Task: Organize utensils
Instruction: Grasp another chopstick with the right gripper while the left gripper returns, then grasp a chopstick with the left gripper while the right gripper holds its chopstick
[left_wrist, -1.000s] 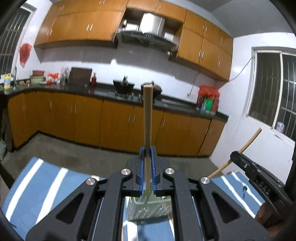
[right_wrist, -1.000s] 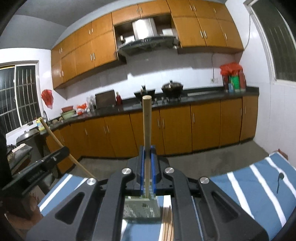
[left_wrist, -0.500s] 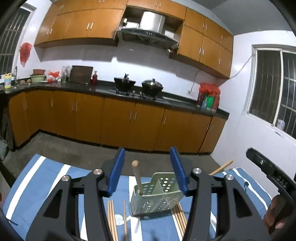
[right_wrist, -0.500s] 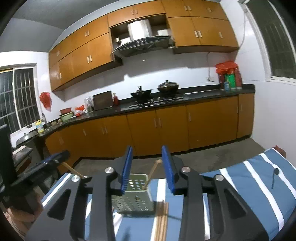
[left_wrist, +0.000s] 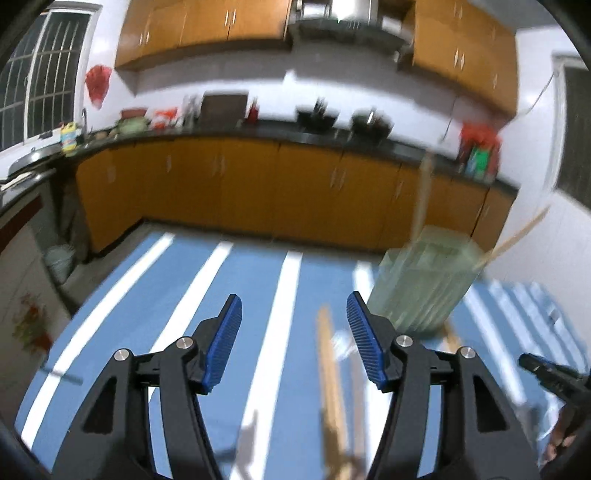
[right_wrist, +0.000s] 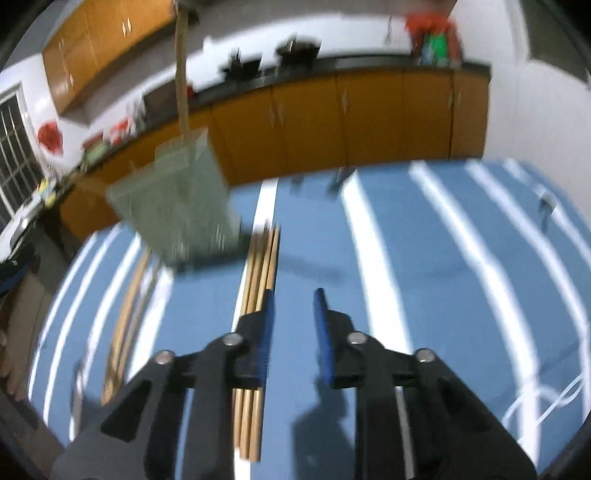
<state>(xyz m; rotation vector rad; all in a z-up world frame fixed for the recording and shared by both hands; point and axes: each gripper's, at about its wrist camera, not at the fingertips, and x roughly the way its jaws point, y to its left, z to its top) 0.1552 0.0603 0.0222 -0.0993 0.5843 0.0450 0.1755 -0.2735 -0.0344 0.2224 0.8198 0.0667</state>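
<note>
Left wrist view, item one: my left gripper (left_wrist: 293, 341), blue pads set wide and opening, nothing pressed between them, only striped blue cloth (left_wrist: 207, 295) and a blurred bundle of wooden chopsticks (left_wrist: 330, 376) lying on it below the gap. Item two: pale green perforated utensil caddy (left_wrist: 428, 280), standing on the cloth just right of my right-hand pad, with two wooden sticks (left_wrist: 424, 192) rising from it. Item three: kitchen counter (left_wrist: 258, 131) behind, blurred.

Right wrist view: my right gripper (right_wrist: 293, 306), pads narrow and closing on empty air. A second chopstick bundle (right_wrist: 262, 266) lies beside and under its left pad. Caddy (right_wrist: 177, 206) sits at upper left.
</note>
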